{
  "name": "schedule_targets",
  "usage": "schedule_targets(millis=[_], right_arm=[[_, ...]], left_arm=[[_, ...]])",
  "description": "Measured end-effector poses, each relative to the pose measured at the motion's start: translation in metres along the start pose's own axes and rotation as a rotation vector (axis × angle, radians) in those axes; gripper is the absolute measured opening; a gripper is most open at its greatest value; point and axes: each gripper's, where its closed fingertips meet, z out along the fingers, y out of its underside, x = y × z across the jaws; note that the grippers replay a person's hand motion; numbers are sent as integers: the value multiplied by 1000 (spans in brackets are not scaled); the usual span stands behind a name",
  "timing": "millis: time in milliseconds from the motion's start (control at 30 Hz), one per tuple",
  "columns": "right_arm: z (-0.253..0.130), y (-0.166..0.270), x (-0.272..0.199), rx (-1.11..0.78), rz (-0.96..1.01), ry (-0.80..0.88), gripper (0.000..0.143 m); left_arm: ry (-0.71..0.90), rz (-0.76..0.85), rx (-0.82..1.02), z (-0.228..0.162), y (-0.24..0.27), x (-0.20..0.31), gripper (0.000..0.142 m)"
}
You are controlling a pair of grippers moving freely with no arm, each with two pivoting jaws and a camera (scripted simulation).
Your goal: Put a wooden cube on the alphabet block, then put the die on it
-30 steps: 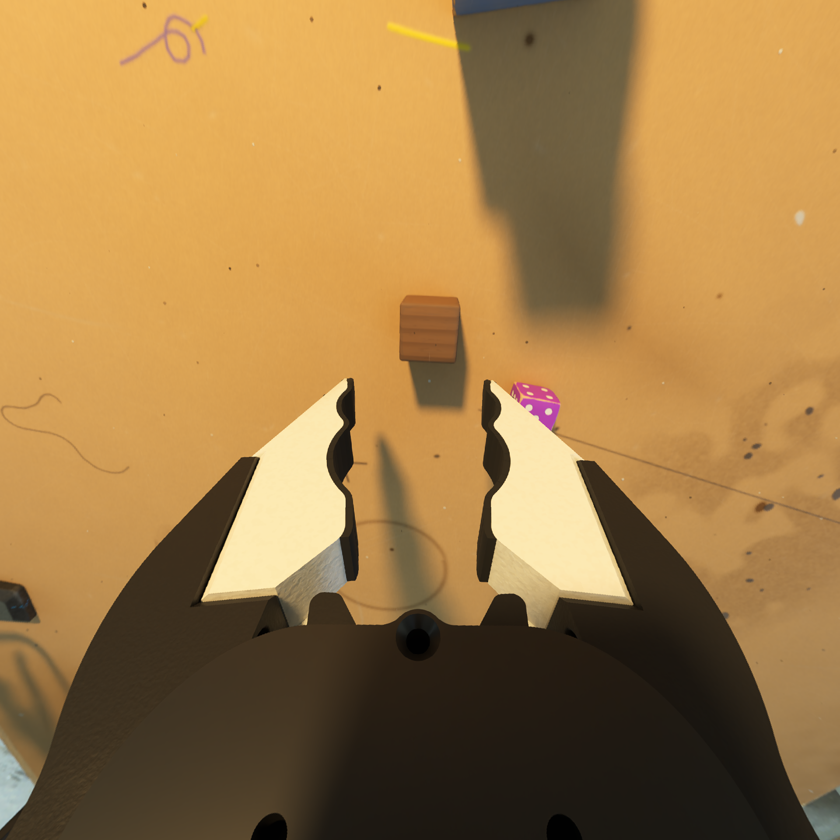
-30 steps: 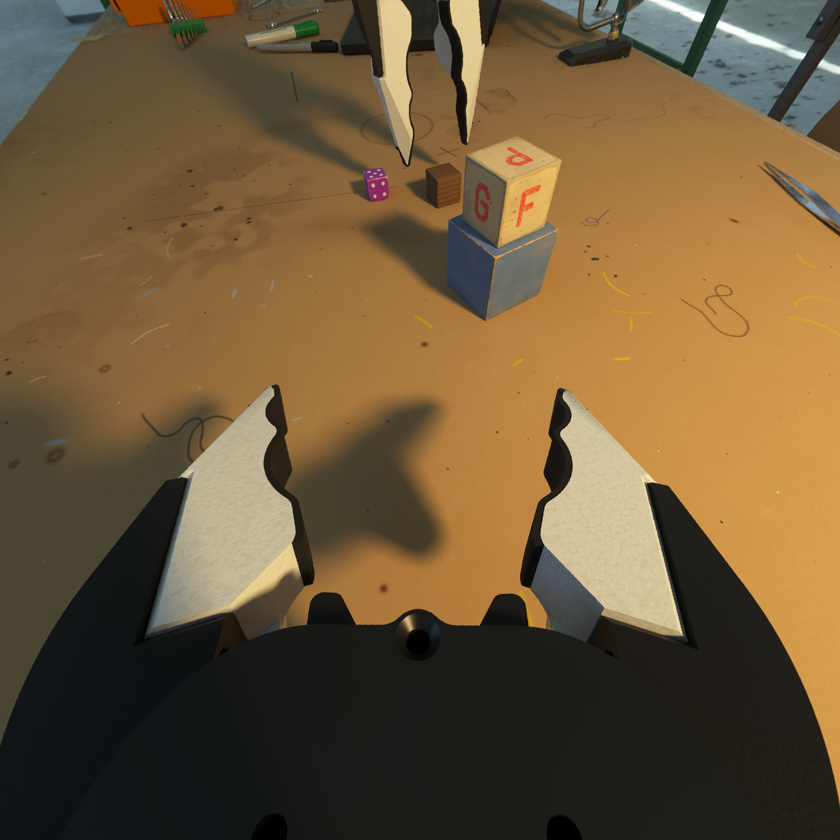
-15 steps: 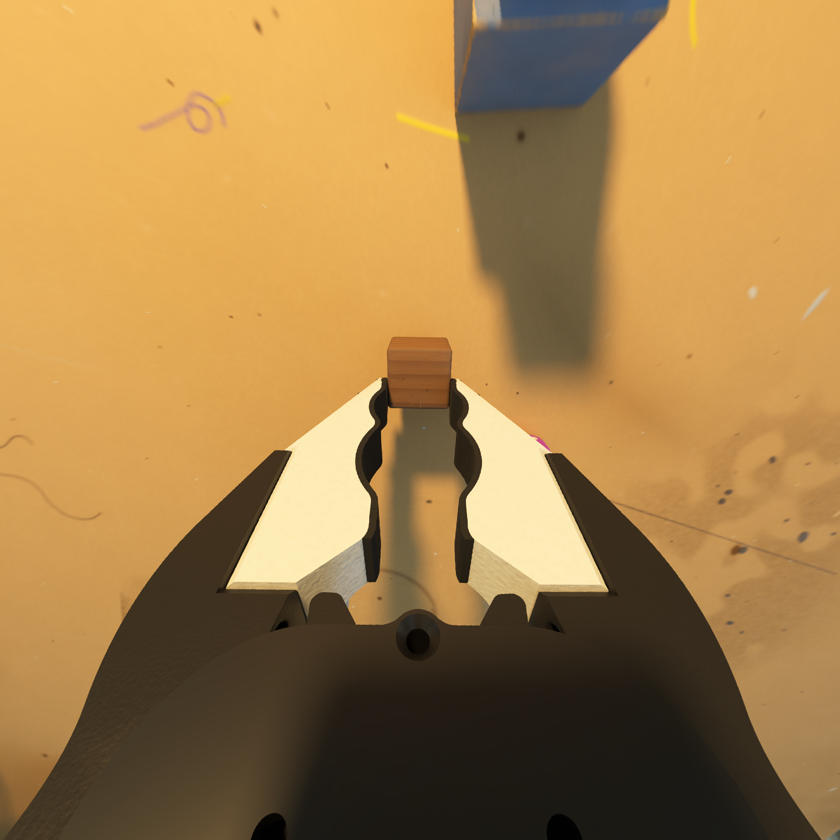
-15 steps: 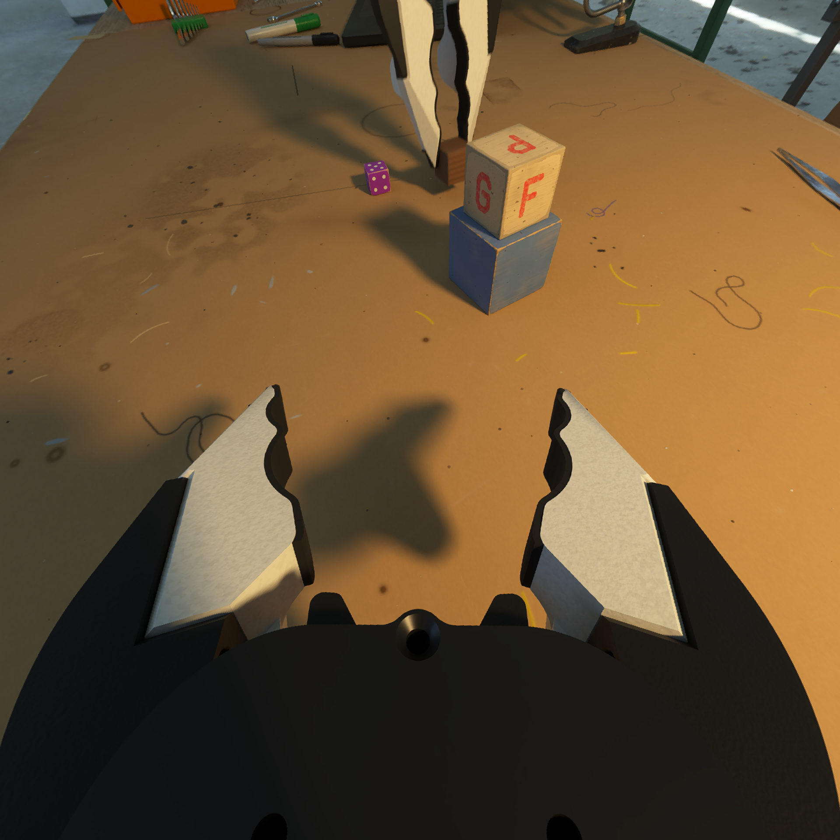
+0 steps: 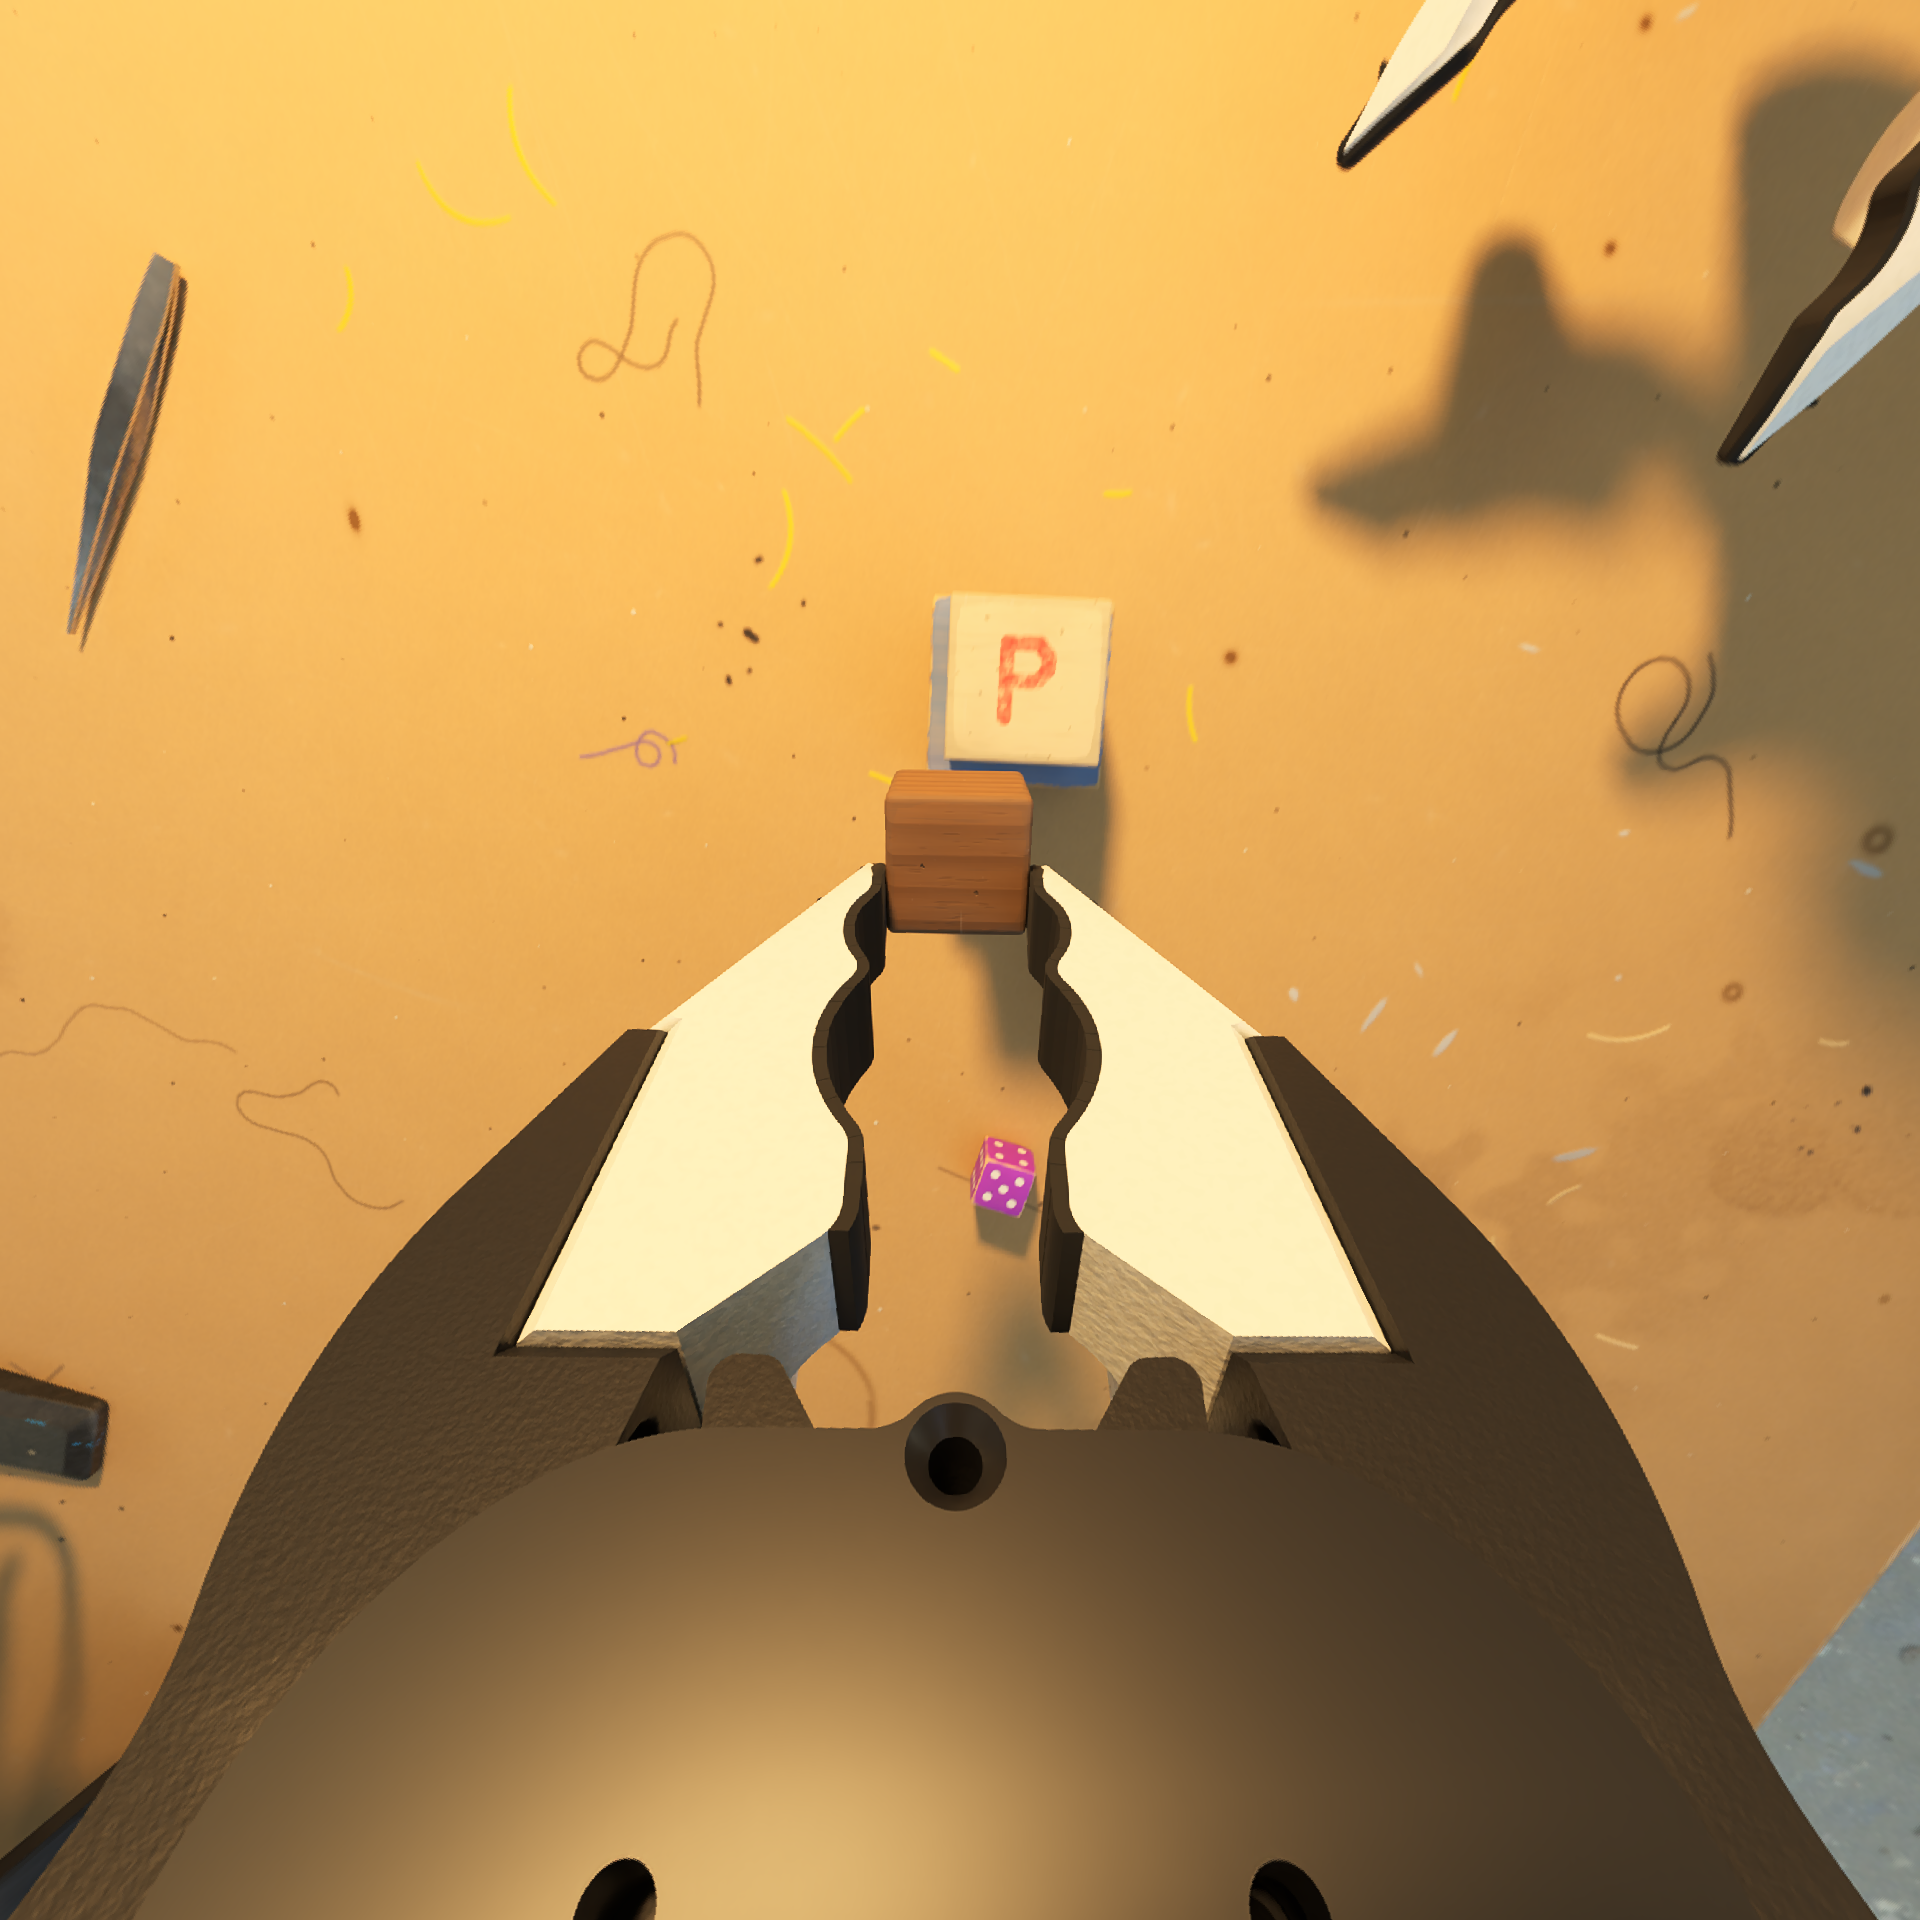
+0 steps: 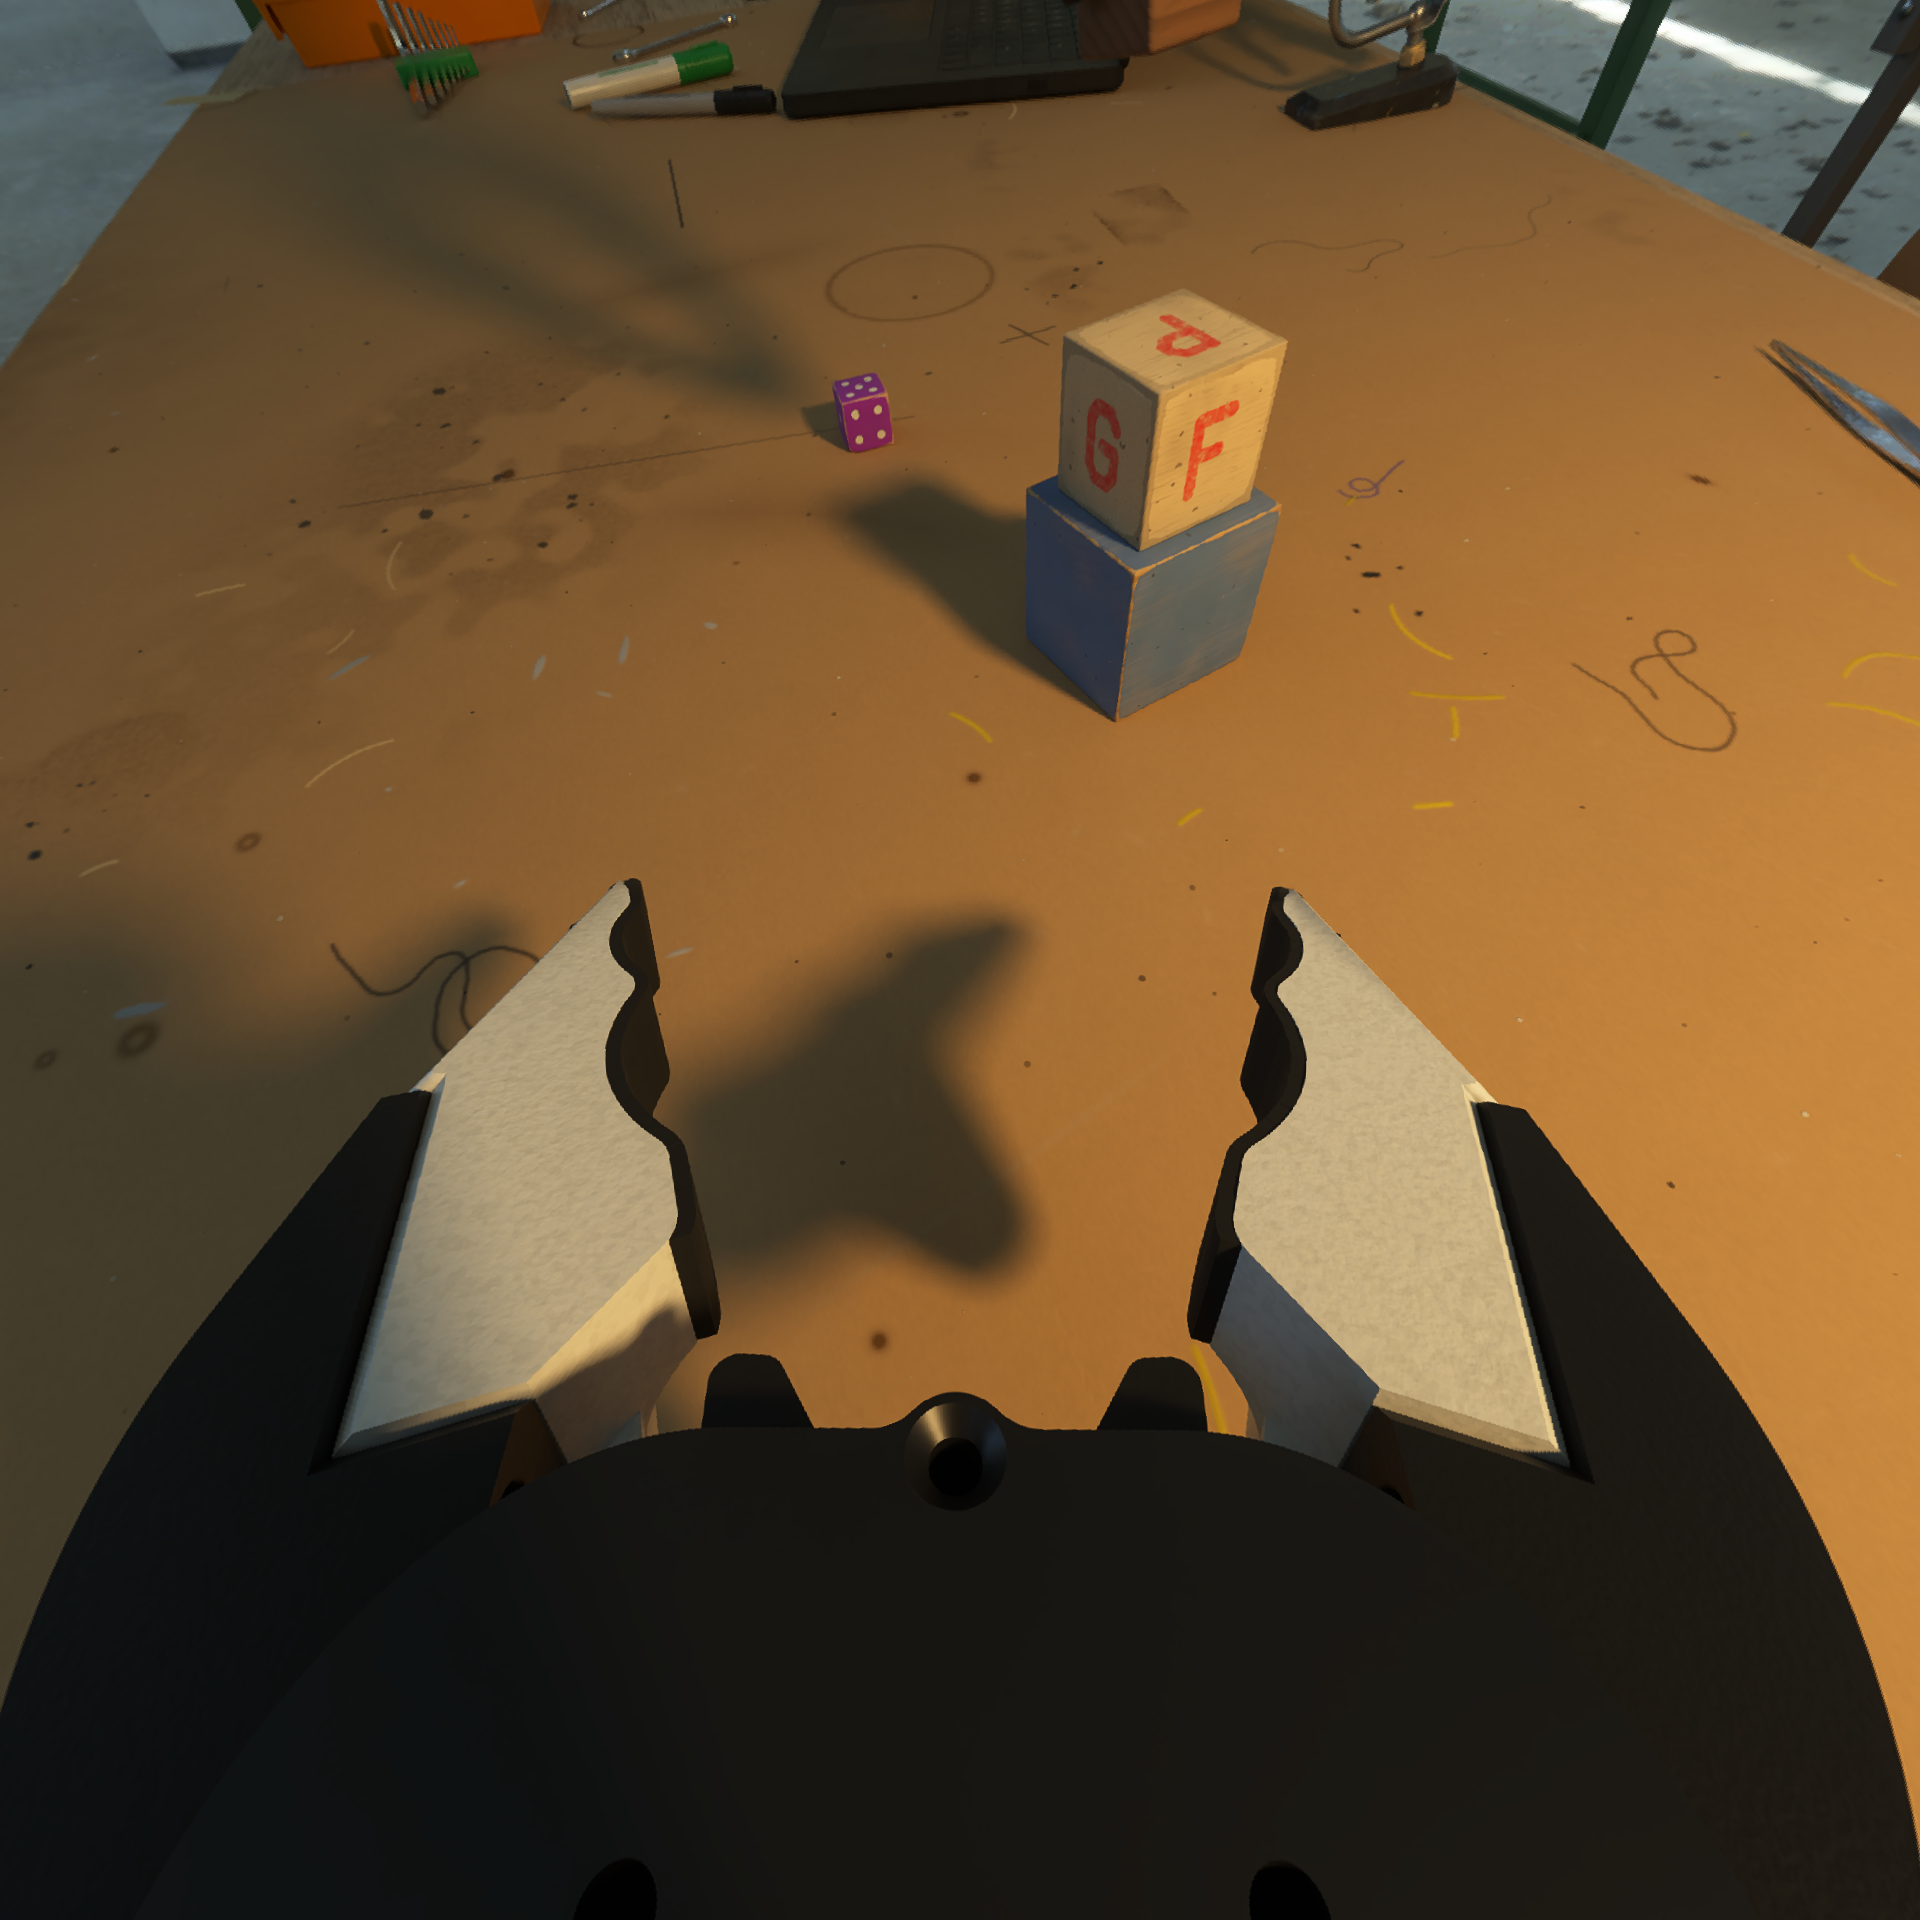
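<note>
My left gripper [image 5: 957, 883] is shut on the small brown wooden cube [image 5: 956, 847] and holds it high above the table, just short of the alphabet block [image 5: 1023, 677]. The alphabet block [image 6: 1169, 416], pale wood with red letters, stands on a blue cube [image 6: 1148, 613]. The purple die [image 5: 1003, 1176] lies on the table below my left fingers; it also shows in the right wrist view [image 6: 862, 412], left of the stack. My right gripper [image 6: 956, 904] is open and empty, low over the table in front of the stack. The left gripper is out of the right wrist view.
The right gripper's fingers [image 5: 1808, 353] show at the top right of the left wrist view. Metal tweezers [image 5: 125, 447] lie left there, at the right edge in the right view [image 6: 1849, 410]. At the table's far end lie a laptop [image 6: 945, 52], markers [image 6: 655, 78], an orange box [image 6: 395, 16] and a clamp [image 6: 1371, 88].
My left gripper shut on the wooden cube, lifted it off the table and carried it up toward the alphabet block. The right gripper stayed open and moved slightly closer to the stack.
</note>
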Motion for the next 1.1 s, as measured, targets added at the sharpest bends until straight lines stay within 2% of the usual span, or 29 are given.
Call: schedule_targets(millis=[467, 1100], right_arm=[[-9, -5, 2, 27, -1, 13, 115], [-10, -5, 1, 28, -1, 4, 114]], left_arm=[[4, 15, -65, 25, -17, 18, 26], [19, 40, -124, 45, -17, 17, 26]])
